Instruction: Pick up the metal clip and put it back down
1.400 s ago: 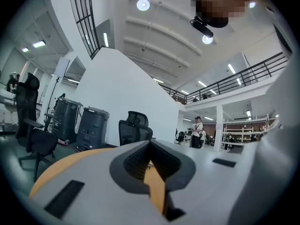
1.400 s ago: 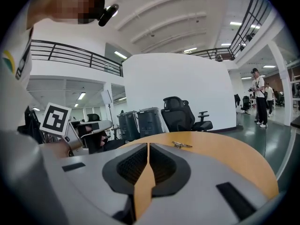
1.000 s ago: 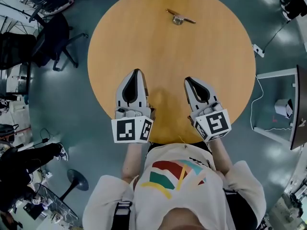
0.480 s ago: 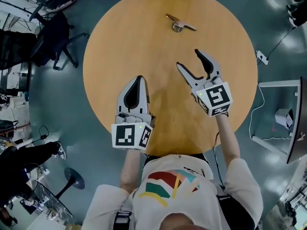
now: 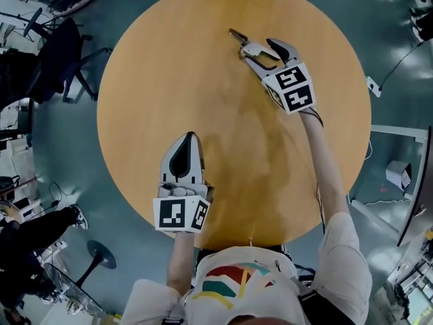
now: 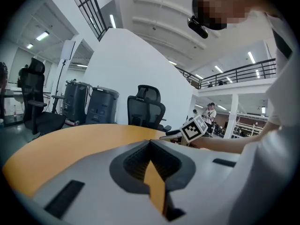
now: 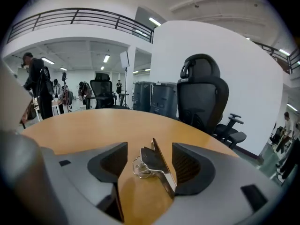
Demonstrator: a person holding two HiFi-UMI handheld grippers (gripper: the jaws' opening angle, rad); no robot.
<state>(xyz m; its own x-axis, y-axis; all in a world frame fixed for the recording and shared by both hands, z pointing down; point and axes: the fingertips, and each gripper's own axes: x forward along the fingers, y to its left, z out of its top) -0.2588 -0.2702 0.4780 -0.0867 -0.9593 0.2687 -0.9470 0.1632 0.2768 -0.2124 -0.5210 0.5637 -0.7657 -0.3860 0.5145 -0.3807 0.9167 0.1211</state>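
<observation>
The metal clip [image 5: 247, 45] lies on the far side of the round wooden table [image 5: 169, 80]. My right gripper [image 5: 258, 49] is stretched out to it, open, with one jaw on each side of the clip. In the right gripper view the clip [image 7: 153, 164] rests on the wood between the wide jaws of that gripper [image 7: 150, 150]; its long plate reaches toward the right-hand jaw, and no pad presses on it. My left gripper [image 5: 187, 141] rests shut near the table's front edge, holding nothing. Its jaws meet in the left gripper view [image 6: 150, 143].
Black office chairs [image 5: 64, 53] stand on the floor to the left of the table. A white stand [image 5: 399, 175] is at the right. Beyond the table's far edge are another chair [image 7: 202, 97] and grey bins [image 7: 157, 98].
My right gripper has gone from shut at the front edge forward across the table, opened, and now straddles the clip. The left gripper has stayed where it was, shut.
</observation>
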